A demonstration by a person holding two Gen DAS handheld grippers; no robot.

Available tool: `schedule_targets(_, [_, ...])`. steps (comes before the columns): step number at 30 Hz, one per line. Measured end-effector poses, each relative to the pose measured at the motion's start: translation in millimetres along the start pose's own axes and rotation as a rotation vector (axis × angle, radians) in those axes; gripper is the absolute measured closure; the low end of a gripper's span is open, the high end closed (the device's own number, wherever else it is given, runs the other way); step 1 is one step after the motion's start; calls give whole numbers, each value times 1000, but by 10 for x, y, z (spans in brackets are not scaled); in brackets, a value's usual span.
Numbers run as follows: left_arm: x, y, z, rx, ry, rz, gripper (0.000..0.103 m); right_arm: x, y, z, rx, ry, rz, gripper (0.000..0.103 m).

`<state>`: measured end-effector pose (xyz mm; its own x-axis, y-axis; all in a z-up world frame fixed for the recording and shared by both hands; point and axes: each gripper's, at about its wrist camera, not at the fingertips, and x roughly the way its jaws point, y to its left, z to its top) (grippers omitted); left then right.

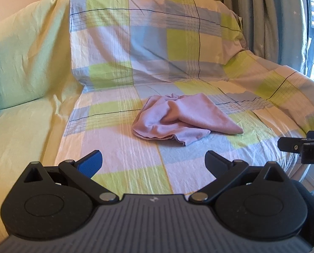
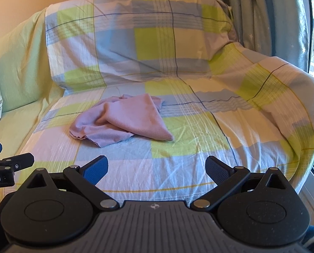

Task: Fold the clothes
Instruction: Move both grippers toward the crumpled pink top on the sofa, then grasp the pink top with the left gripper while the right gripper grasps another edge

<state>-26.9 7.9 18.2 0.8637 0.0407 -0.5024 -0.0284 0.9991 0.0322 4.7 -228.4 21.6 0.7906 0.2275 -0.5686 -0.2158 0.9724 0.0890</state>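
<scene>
In the left wrist view, the left gripper [image 1: 153, 161] hung with its jaws spread wide and nothing between them, low over the front of the checked sheet [image 1: 119, 147] covering the sofa. The pink garment [image 1: 182, 119] lay crumpled on the seat ahead, well apart from the fingers (one blue-padded, one black). The right gripper [image 1: 302, 147] showed only partly at the right edge.

In the right wrist view, the right gripper [image 2: 157, 168] was likewise wide open and empty, the pink garment [image 2: 123, 119] ahead and to its left. A green cover [image 2: 20, 63] draped the sofa's left side.
</scene>
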Motion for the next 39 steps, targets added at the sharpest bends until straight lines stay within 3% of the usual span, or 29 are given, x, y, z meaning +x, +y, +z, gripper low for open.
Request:
schedule_targets(9, [148,-71,79,64,6,17,1,78,-44,62,7,2,14,2])
schedule_targets(20, [520,-15,81,148,75,-48,1,336,14,141,-35,22,22,2])
schedule_targets(26, [829,78,142,235,85,-71,1,575,185,238,-135,27,45,2])
schedule_targets(33, [1201,102,169,452,45,-167,2,941,460,308,-344,71,98,2])
schedule_targets(35, [1312,91,174,522,43,-192,11,1058,568,276,-439,92,119,14])
schedule_targets(36, [1369,80,170,559,43,-206,21,1121,625,248,-489,102,126,31])
schedule_targets(37, [1432,61,151,599,45,-223,26,1184,683,220,-540,112,134,46])
schedule_targets(39, [1547,18,98,676,40,-248,29,1310,779,181,-614,127,153,49])
